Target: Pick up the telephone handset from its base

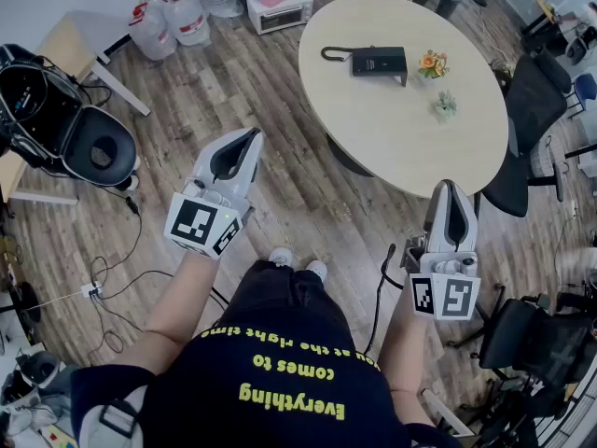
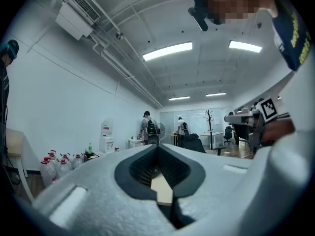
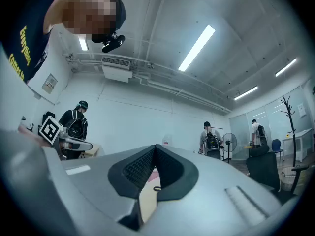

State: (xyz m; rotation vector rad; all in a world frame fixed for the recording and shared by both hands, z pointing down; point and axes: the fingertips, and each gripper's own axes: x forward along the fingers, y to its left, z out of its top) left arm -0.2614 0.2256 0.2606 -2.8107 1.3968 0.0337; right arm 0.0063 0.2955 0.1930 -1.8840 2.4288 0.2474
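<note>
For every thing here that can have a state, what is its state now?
Left claw: shut, empty.
Right claw: shut, empty.
Telephone: lying on the round table, untouched.
Flower pot: upright.
Water jugs: upright.

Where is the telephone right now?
In the head view, the telephone lies on the far part of the round table, in the upper middle of the picture, just left of the small orange flowers.

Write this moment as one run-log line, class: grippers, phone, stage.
left gripper: shut, empty | right gripper: shut, empty | phone: on table, untouched | stage: grippers short of table
</note>
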